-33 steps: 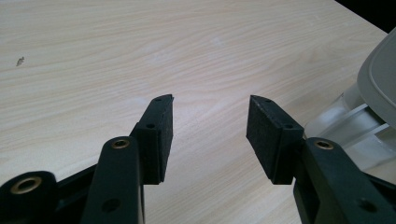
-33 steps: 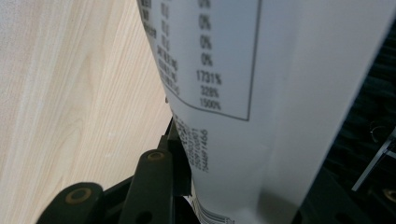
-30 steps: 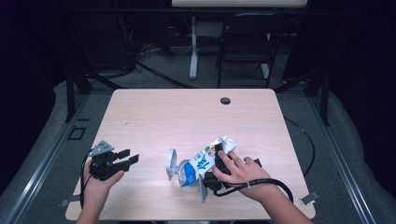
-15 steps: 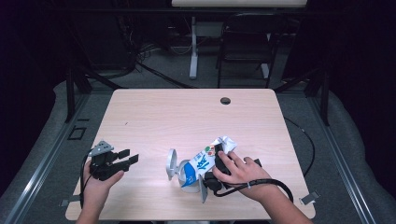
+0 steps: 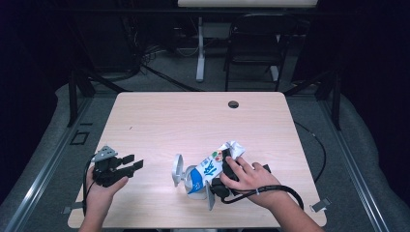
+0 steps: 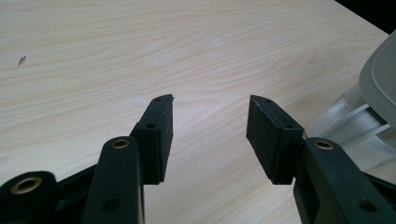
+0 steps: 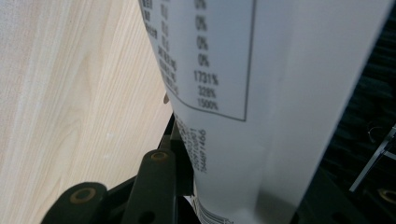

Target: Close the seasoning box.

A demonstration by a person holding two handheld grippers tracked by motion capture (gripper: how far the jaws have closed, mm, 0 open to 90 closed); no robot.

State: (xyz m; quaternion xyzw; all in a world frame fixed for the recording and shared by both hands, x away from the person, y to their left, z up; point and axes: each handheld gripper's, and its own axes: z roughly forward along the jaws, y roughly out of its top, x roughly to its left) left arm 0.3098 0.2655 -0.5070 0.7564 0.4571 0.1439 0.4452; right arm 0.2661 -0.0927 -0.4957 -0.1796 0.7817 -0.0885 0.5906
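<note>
While lying on its side near the table's [image 5: 159, 116] front edge, being clamped at its crumpled top by right claw [image 5: 223, 175]: milk carton [image 5: 205, 170]. Resting open and unladen well apart: left claw [image 5: 131, 163]. Grasping done; lifting or placing pending.

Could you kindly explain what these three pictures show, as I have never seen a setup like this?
A person at a wooden table holds a two-jaw tool in each hand. The high view looks down from above. The other two pictures come from cameras riding on each tool, looking along its black jaws. The left hand-held gripper rests near the table's left edge, jaws open with nothing between them. The right hand-held gripper is clamped on a crumpled white and blue carton; its own view shows the carton's printed nutrition panel close up. A small dark hole sits near the far edge.
</note>
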